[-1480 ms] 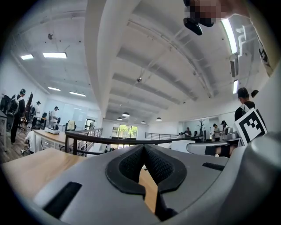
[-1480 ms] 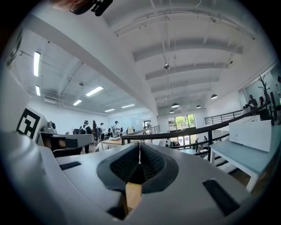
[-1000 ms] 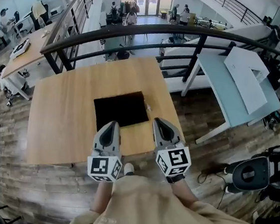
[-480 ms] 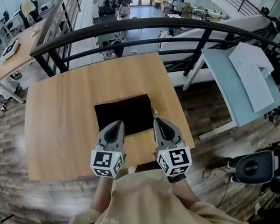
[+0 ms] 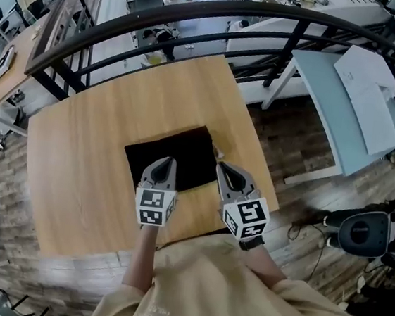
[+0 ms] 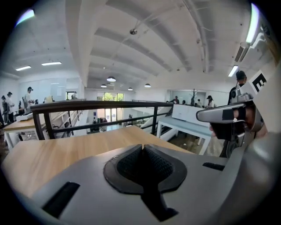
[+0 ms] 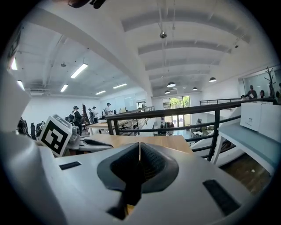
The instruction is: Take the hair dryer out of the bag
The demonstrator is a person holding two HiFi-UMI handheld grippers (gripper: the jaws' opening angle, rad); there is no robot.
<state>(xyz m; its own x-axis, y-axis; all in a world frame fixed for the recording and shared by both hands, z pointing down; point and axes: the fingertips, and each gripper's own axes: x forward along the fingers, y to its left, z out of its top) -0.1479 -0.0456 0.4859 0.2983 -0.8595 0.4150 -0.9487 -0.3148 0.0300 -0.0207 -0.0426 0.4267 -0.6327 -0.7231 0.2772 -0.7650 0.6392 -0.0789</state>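
A black bag (image 5: 184, 149) lies flat near the middle of a wooden table (image 5: 77, 154), and no hair dryer is in sight. It is presumably inside the bag, which shows no opening from above. In the head view the bag's long axis runs across the person's front, left to right, with the right end angled a little farther away toward the railing (image 5: 200, 9). A small pale piece (image 5: 214, 151) sticks out at the bag's right-hand edge. It may be a pull or a cord end, but it is too small to tell.

Both grippers are held out in front of the person, side by side and pointing forward over the table. The left gripper (image 5: 163, 164) has its jaws pressed together with nothing between them, and its tip sits over the near long edge of the bag. The right gripper (image 5: 224, 168) is likewise clenched and empty, and its tip is just beside the bag's near right corner. Whether either tip touches the fabric cannot be told, since each gripper view looks past its own jaws to bare tabletop.

The bag lies straight ahead of and below both tips. The left gripper is nearer its middle, while the right is nearer the end with the pale piece, where an opening seems likeliest.
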